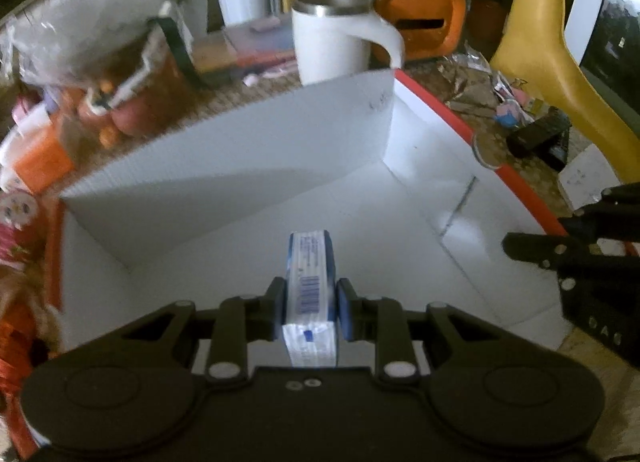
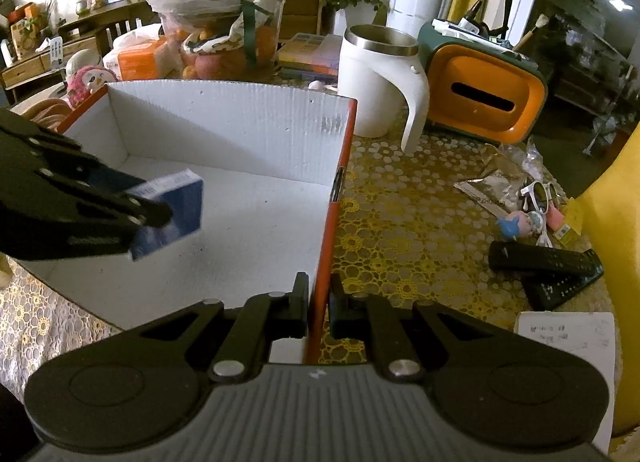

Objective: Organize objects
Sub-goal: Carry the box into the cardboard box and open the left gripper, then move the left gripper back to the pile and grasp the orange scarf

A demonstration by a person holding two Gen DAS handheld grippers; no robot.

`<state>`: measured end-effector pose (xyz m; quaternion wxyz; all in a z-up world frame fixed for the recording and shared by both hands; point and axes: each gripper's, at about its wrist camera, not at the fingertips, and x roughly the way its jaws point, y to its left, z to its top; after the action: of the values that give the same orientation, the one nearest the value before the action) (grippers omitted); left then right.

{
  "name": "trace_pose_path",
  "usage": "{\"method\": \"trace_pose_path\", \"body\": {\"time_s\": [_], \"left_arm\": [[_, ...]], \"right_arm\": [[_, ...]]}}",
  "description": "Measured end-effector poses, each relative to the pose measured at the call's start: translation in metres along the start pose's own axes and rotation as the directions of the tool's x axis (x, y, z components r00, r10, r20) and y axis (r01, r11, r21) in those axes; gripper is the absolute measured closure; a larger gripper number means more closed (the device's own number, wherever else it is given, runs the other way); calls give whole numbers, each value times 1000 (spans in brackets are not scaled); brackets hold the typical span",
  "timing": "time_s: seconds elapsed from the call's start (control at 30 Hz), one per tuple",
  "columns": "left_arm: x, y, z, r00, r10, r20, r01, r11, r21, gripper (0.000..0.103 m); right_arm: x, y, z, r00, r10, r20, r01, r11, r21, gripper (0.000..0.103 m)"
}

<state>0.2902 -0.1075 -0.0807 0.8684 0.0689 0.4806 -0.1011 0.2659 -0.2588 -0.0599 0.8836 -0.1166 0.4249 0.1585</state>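
Left tongs (image 1: 310, 304) grasp blue packet (image 1: 311, 282) above white box (image 2: 224, 197). Right tongs (image 2: 319, 308) clamp box's orange wall (image 2: 326, 246).

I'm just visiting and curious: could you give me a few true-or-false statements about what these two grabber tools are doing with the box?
1. The left gripper holds a small blue packet over the white box. True.
2. The right gripper hangs free, touching nothing. False: its jaws clamp the box's orange-edged side wall.
3. The white mug stands inside the box. False: it stands on the table behind the box.
4. Two black remotes lie on the table outside the box. True.
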Motion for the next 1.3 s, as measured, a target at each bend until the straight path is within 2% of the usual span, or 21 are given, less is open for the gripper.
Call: {"method": "trace_pose_path", "body": {"time_s": [0.13, 0.3, 0.4, 0.47, 0.5, 0.57, 0.73, 0.9, 1.1, 1.3], "left_arm": [[11, 4, 1, 997, -53, -53, 50, 997, -51, 78], [12, 2, -1, 995, -47, -82, 46, 999, -20, 69], [8, 2, -3, 996, -48, -75, 48, 999, -12, 53], [3, 4, -5, 996, -63, -60, 62, 998, -24, 35], [-1, 6, -6, 996, -78, -46, 76, 997, -30, 33], [-8, 7, -7, 995, -92, -23, 91, 995, -36, 31], [-35, 20, -13, 997, -72, 33, 73, 996, -46, 29], [-63, 43, -20, 995, -44, 89, 53, 994, -99, 27], [-90, 72, -28, 991, 4, 137, 15, 990, -140, 27], [-109, 99, -39, 984, 69, 164, -38, 982, -186, 20]], "right_arm": [[0, -1, 0, 1000, 6, -2, -6, 1000, 3, 93], [-1, -1, 0, 1000, 10, -1, -10, 1000, 0, 93], [-1, -1, 0, 1000, 10, -2, -10, 1000, 4, 93], [-1, -1, 0, 1000, 7, -4, -7, 1000, 4, 93], [-1, 0, 0, 1000, 5, -5, -5, 1000, 3, 93], [-1, 0, 0, 1000, 3, -6, -3, 1000, 0, 93], [-1, 1, 1, 1000, -3, -11, 3, 1000, -4, 93], [-1, 2, 0, 1000, -10, -15, 9, 1000, -10, 93], [-2, 5, -1, 1000, -18, -20, 18, 1000, -15, 93], [-2, 6, 0, 999, -23, -24, 22, 1000, -18, 93]]}}
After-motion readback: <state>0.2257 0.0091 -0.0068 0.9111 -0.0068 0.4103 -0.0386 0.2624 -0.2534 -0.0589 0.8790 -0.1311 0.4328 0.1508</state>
